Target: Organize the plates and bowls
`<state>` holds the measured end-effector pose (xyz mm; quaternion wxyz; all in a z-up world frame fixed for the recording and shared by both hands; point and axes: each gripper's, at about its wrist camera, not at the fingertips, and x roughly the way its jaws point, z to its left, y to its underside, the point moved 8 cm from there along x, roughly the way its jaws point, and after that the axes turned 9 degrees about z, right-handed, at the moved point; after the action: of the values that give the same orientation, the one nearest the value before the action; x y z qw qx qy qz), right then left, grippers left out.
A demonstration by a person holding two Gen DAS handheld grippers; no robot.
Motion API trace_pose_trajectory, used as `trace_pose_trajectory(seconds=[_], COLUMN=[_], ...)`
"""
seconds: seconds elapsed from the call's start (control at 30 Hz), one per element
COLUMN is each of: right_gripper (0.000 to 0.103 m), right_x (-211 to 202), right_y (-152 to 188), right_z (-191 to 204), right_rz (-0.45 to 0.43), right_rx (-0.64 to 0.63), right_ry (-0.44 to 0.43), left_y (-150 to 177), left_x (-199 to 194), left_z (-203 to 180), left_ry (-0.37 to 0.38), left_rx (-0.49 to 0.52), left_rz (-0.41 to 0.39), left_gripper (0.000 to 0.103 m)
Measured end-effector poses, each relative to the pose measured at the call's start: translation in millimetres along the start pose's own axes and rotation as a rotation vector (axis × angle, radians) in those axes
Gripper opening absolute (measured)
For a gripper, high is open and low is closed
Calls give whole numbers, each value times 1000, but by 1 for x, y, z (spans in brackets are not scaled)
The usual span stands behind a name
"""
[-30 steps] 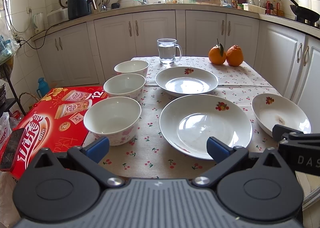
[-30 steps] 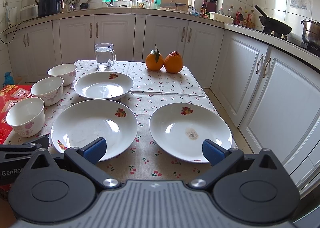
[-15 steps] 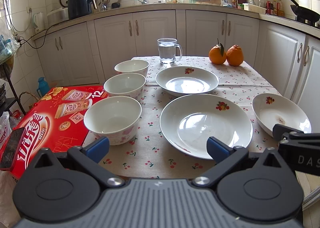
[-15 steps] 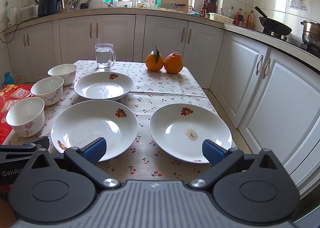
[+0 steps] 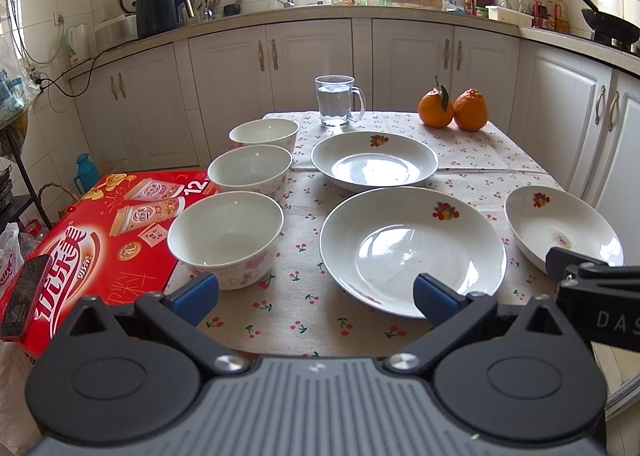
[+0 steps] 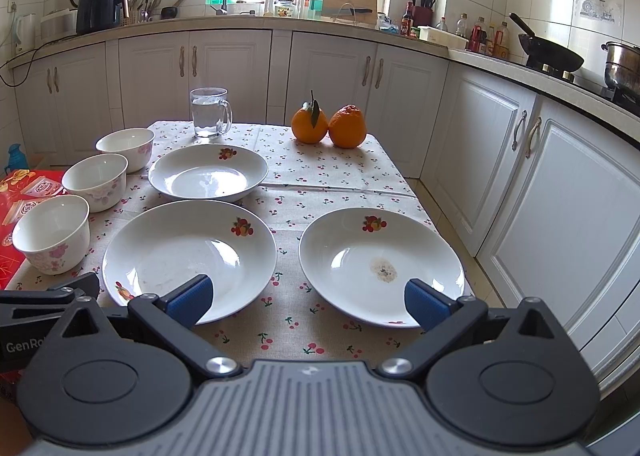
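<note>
Three white bowls stand in a row on the table's left: near bowl point(image 5: 224, 236), middle bowl point(image 5: 250, 172), far bowl point(image 5: 264, 134). Three white plates with a fruit mark lie beside them: the big near plate point(image 5: 412, 248), the far plate point(image 5: 374, 160) and the right plate point(image 6: 380, 260), which has a brown stain. My left gripper point(image 5: 316, 294) is open and empty above the table's front edge. My right gripper point(image 6: 308, 300) is open and empty, just before the near and right plates.
A glass mug of water point(image 5: 338, 100) and two oranges point(image 5: 452, 110) stand at the table's far end. A red carton point(image 5: 92, 240) with a phone point(image 5: 24, 296) on it lies left of the table. White cabinets point(image 6: 560, 192) stand close on the right.
</note>
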<state>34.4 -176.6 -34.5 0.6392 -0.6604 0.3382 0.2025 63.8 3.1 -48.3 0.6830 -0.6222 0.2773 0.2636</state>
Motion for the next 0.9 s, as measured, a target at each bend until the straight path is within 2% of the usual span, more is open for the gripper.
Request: trace_pose_trajectory(seconds=[0.53, 0.9], right_gripper=[103, 103], right_x=[-2, -1], right_y=[-2, -4], right_z=[1, -1], right_rz=[-6, -21], right_rx=[-3, -4], right_ry=[-3, -13], left_y=[1, -3], left_x=[2, 7], left_z=[1, -1], left_ry=[0, 26], left_rx=[-1, -19], left_rz=[1, 11], left_gripper=[102, 102])
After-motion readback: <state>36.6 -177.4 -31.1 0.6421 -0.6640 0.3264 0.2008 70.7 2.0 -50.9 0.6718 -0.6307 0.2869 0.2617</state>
